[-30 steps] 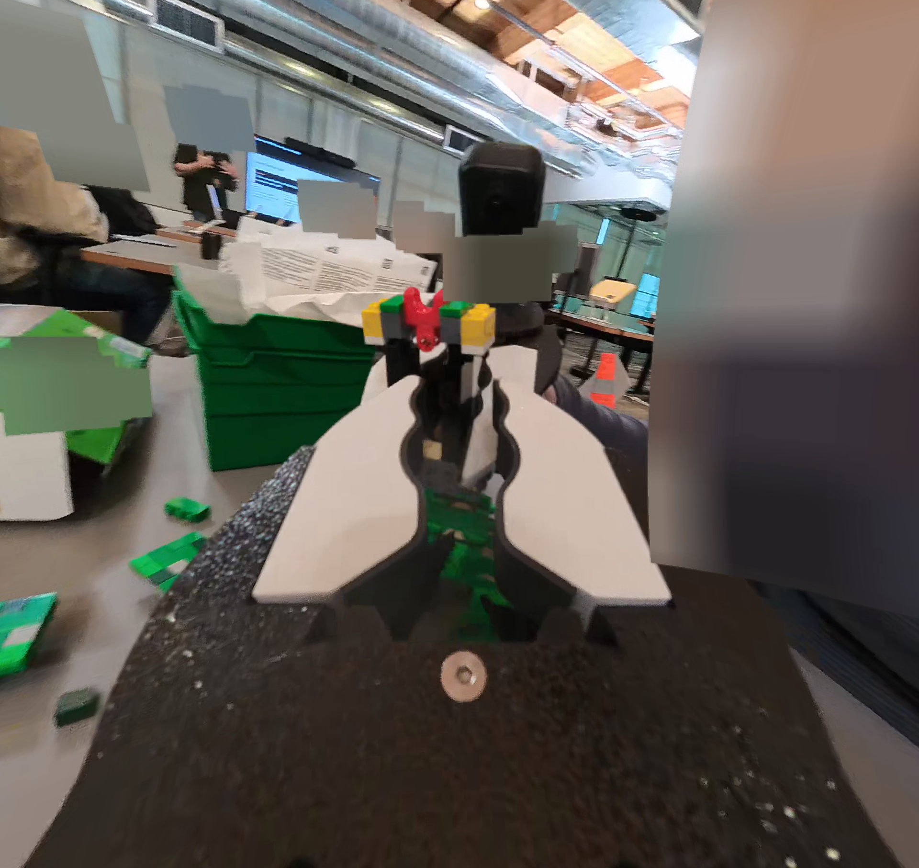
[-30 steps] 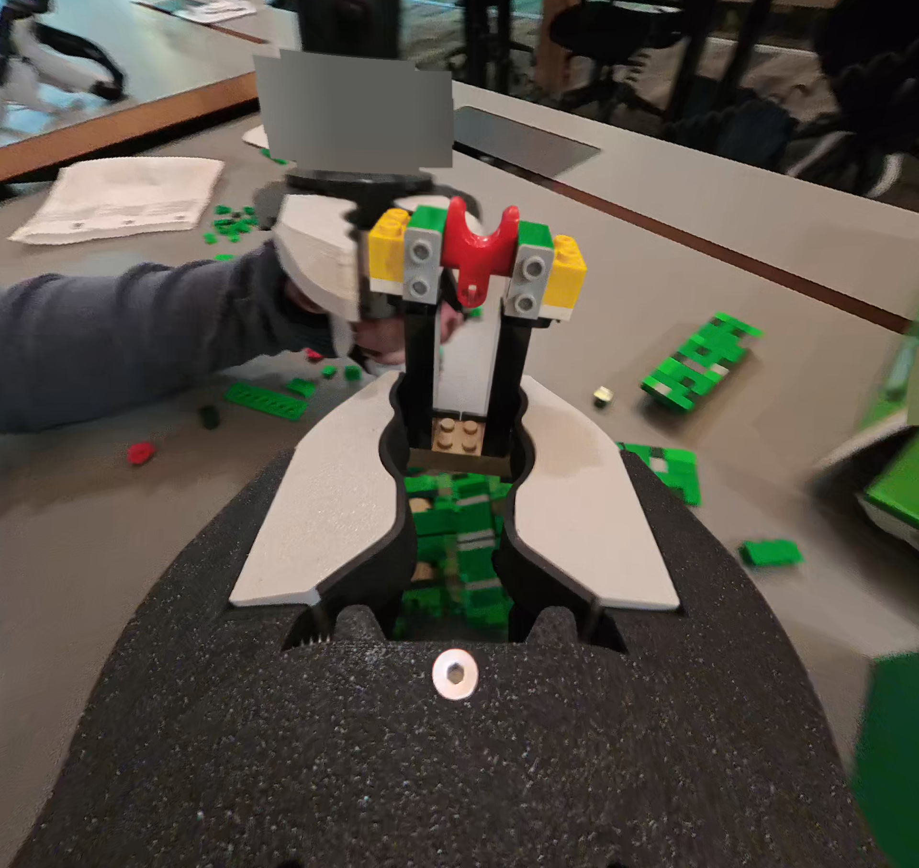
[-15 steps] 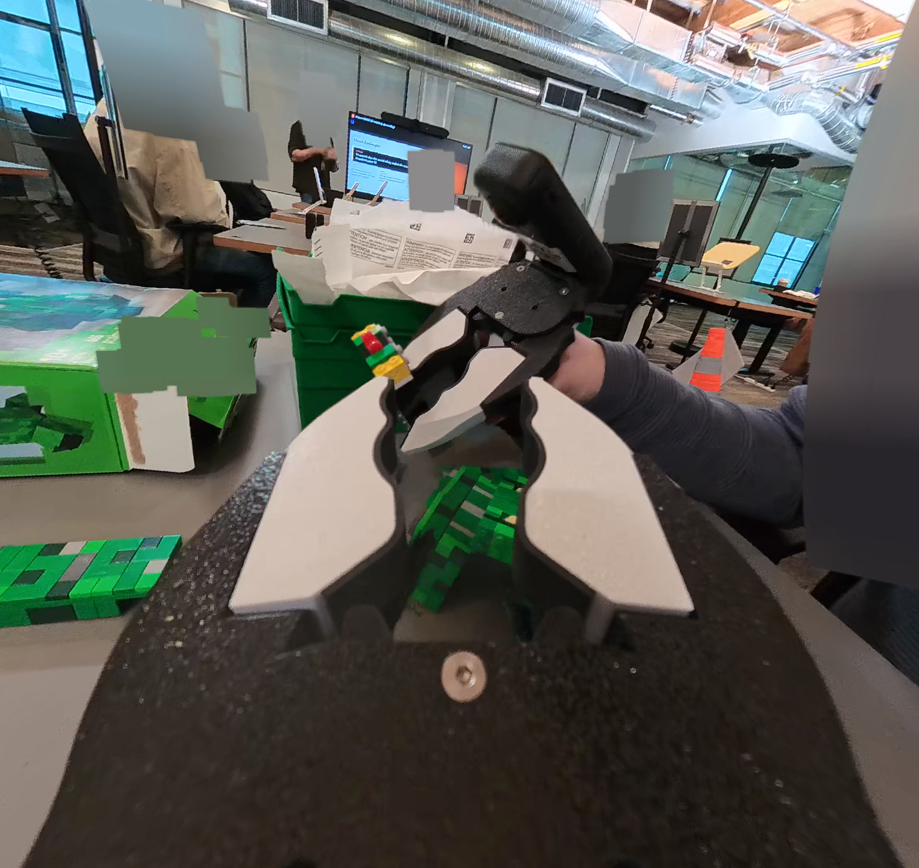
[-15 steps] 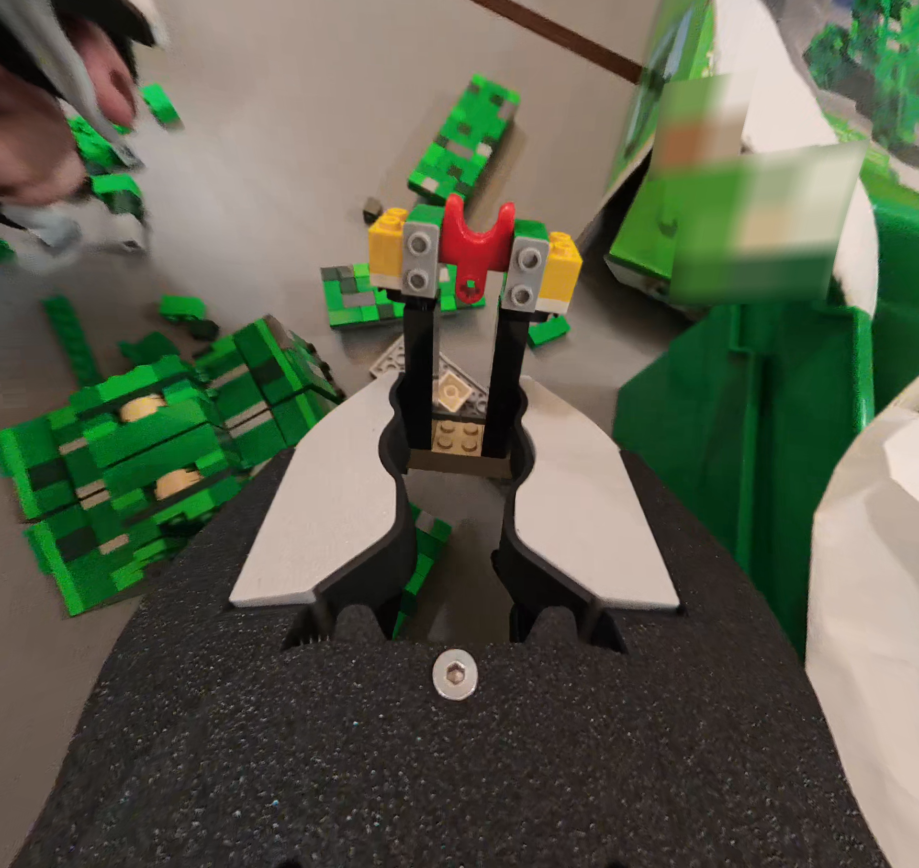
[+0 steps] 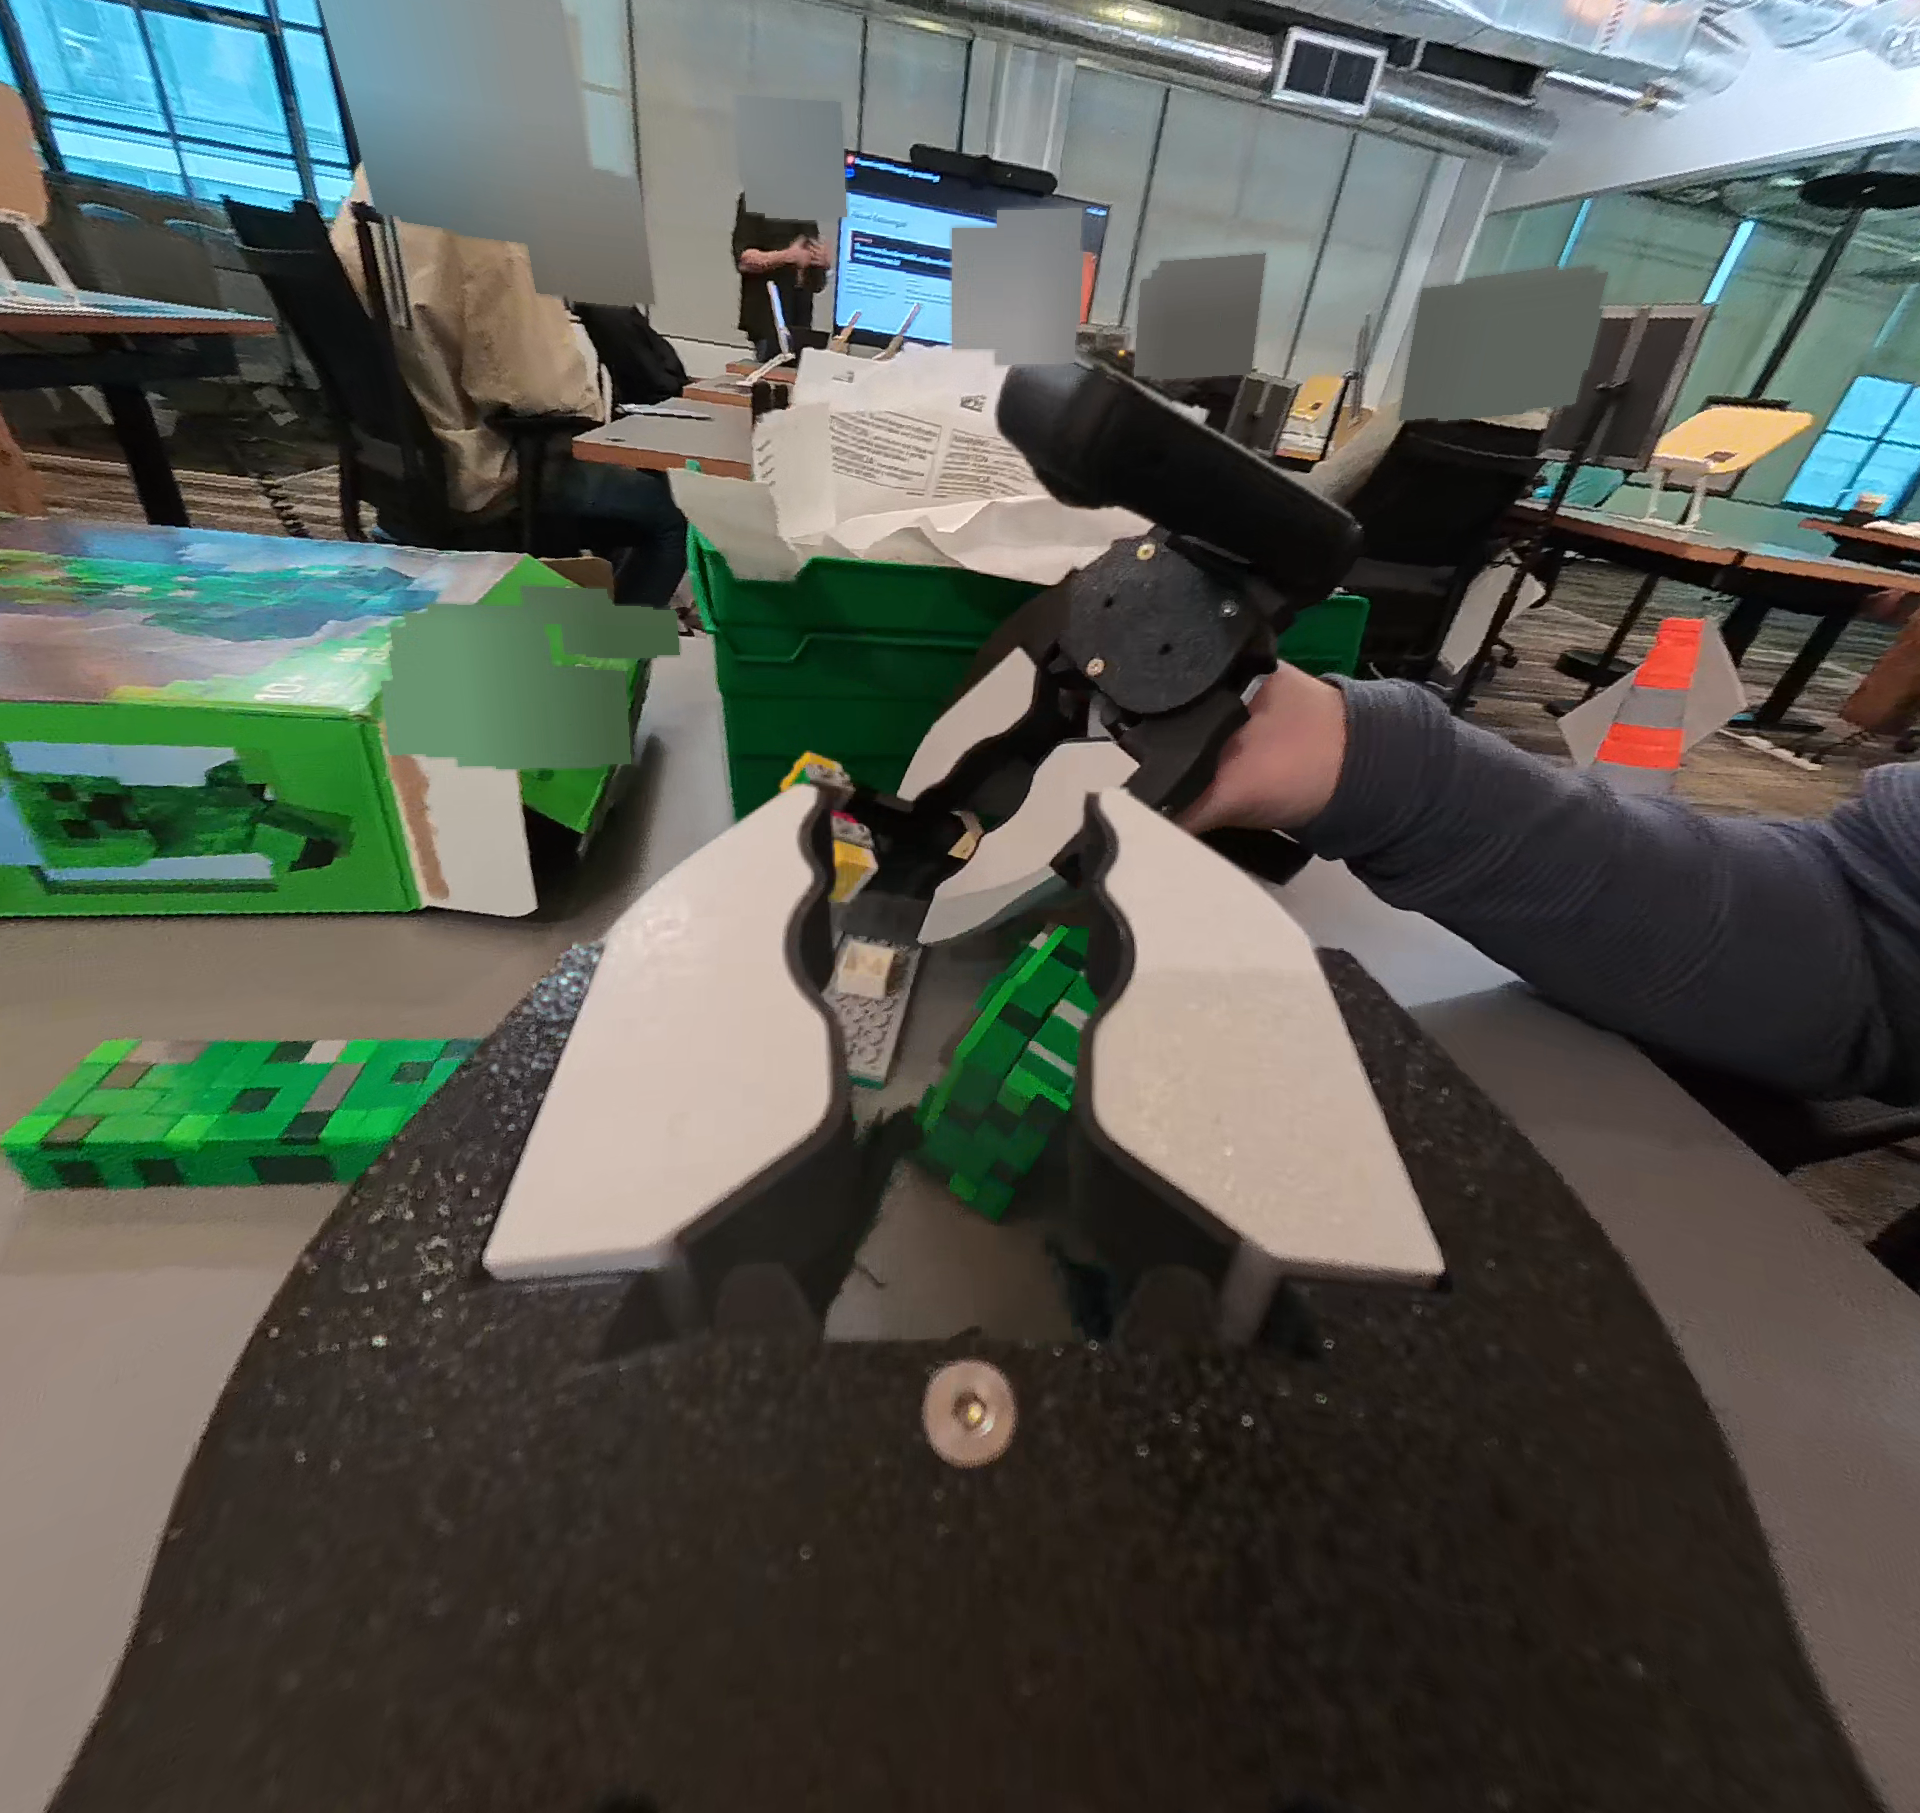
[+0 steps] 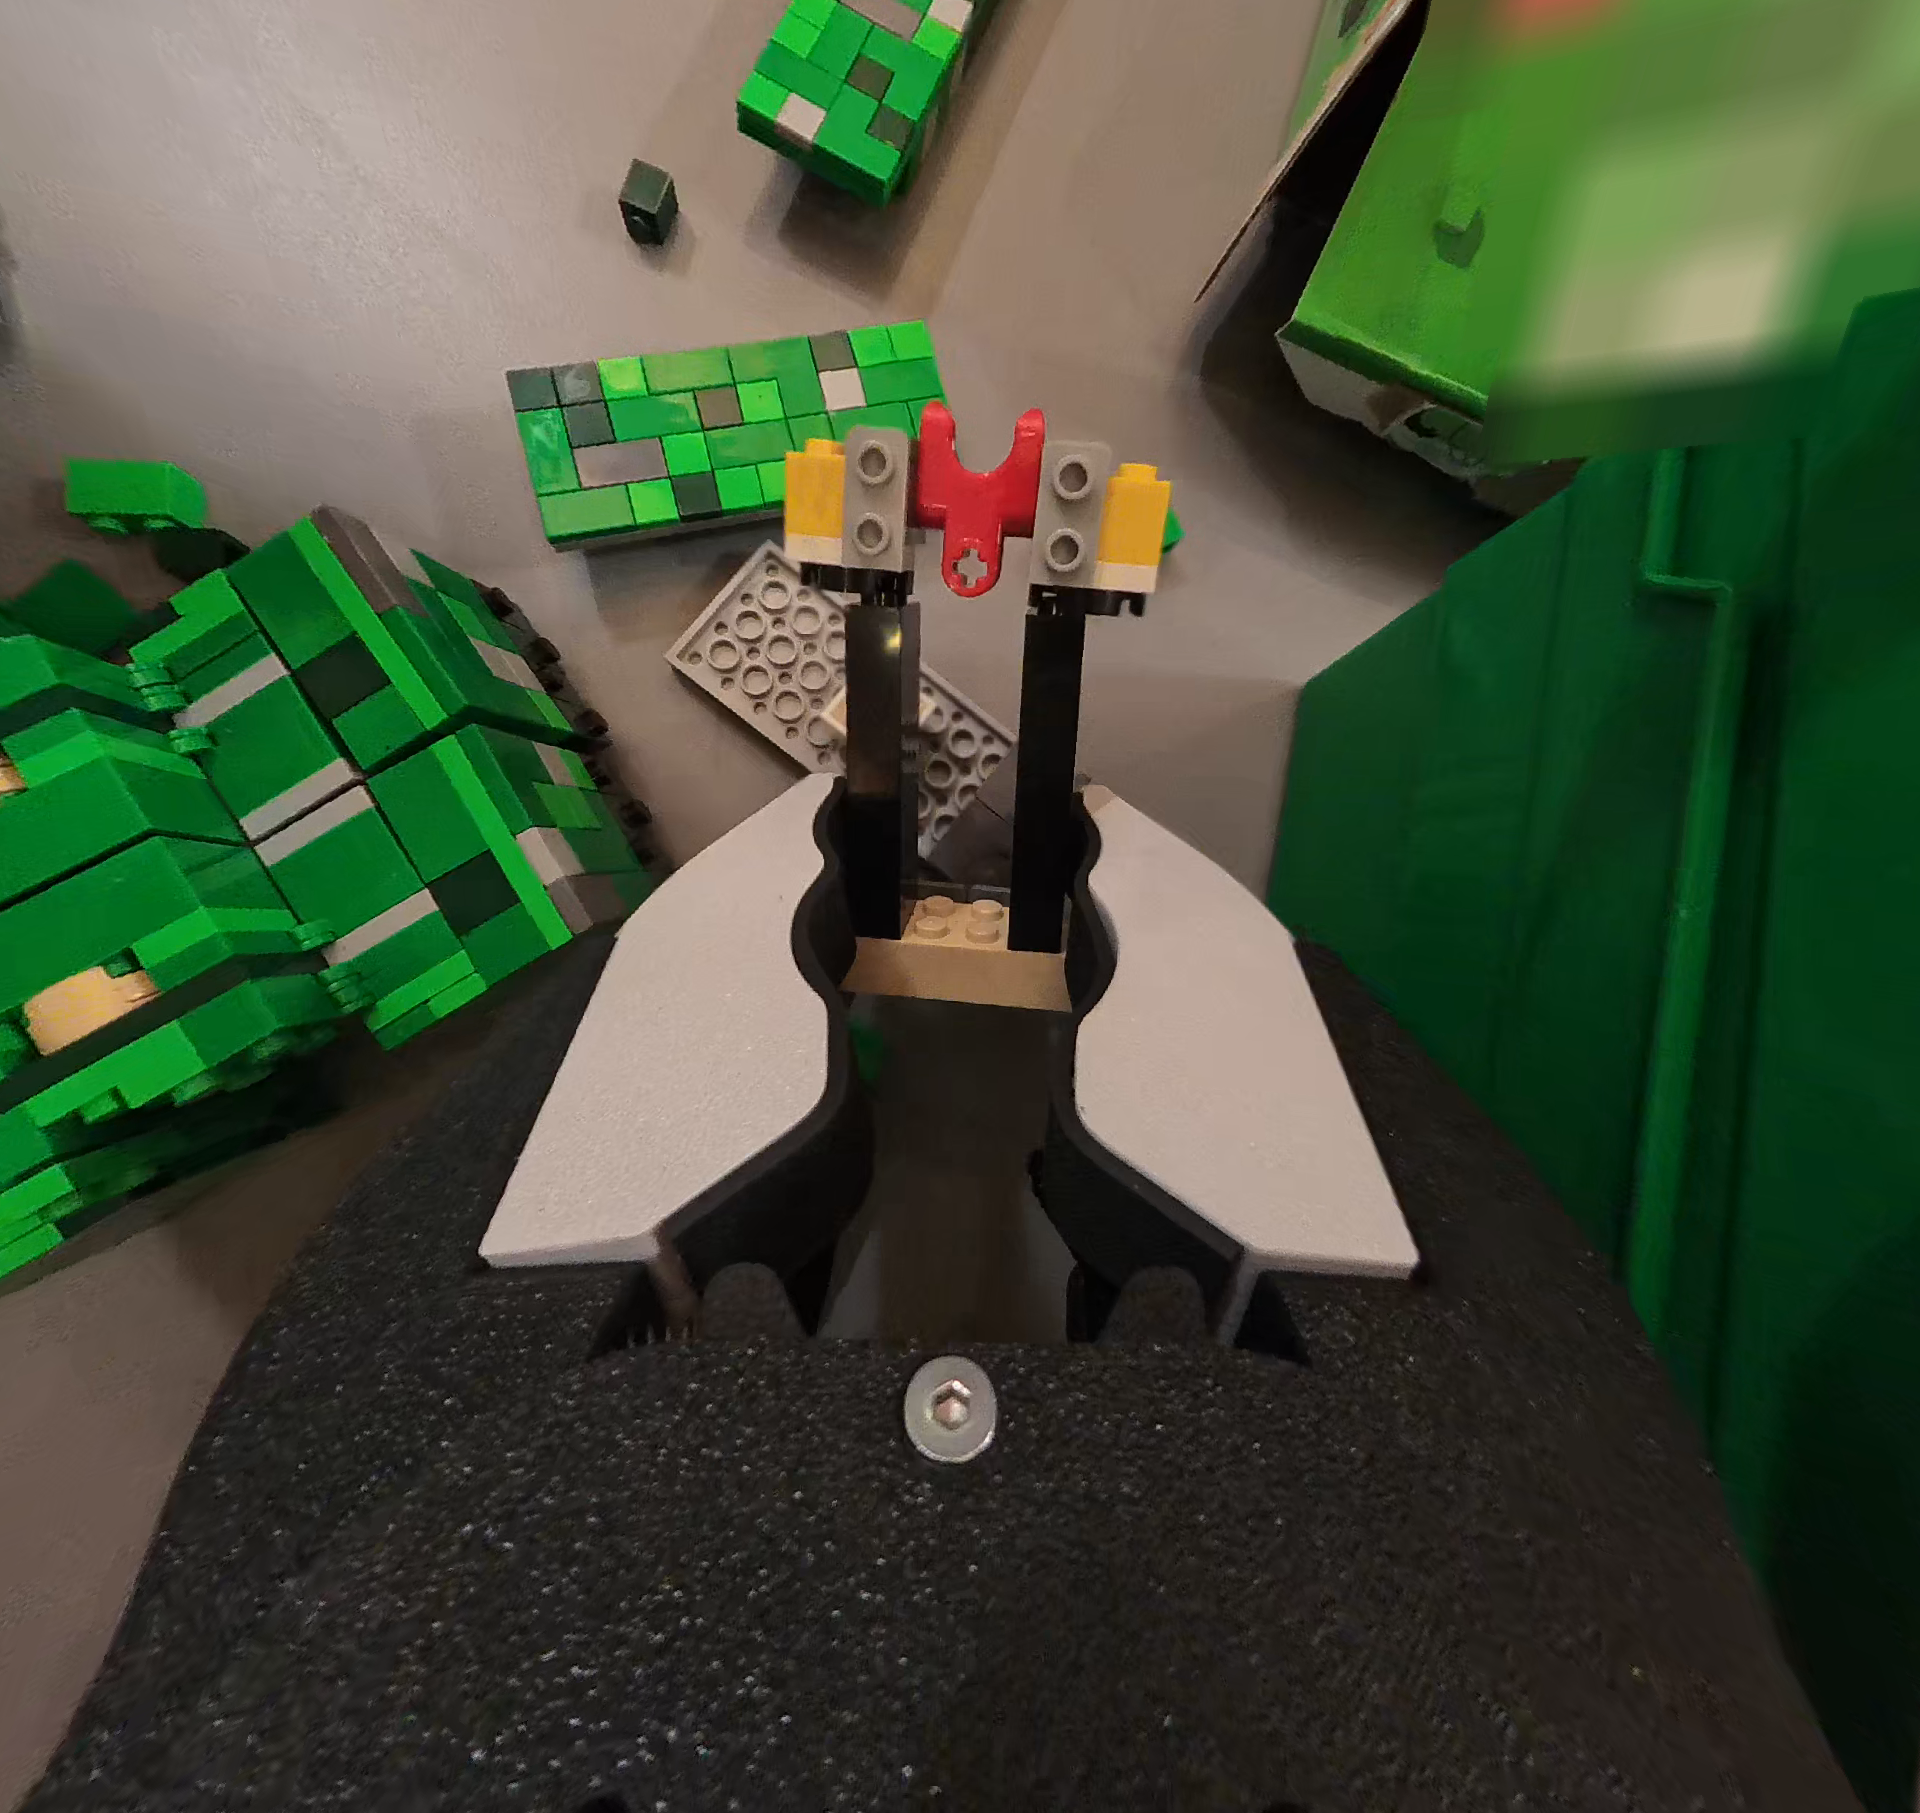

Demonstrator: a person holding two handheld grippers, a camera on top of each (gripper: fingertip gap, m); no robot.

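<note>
My right gripper (image 6: 956,828) is shut on a small brick frame (image 6: 1044,724) with two black pillars on a tan base. Its top bar of yellow, grey and red pieces (image 6: 977,506) points down towards the table. It hangs just above a grey studded plate (image 6: 769,651). My left gripper (image 5: 951,828) is open and empty, low over the table. A green brick block (image 5: 1018,1067) and the grey plate (image 5: 873,1015) lie between its fingers. In the left wrist view a person's hand (image 5: 1268,755) holds the right gripper's black body (image 5: 1164,641) just beyond my left fingertips.
A green crate (image 5: 862,662) stuffed with paper stands close on the right gripper's right (image 6: 1610,932). A green printed box (image 5: 208,807) stands at left. Green tile slabs (image 6: 727,433) (image 6: 873,38), a large green brick block (image 6: 260,776) and a small dark cube (image 6: 647,196) lie on the grey table. The left gripper's tips are roughly 15 cm from the right gripper's. The small dark cube (image 6: 647,196) is about 12 cm from both grippers' fingertips.
My left gripper has opened and dropped lower. My right gripper has swung the brick frame away from the left one and down towards the table beside the green crate.
</note>
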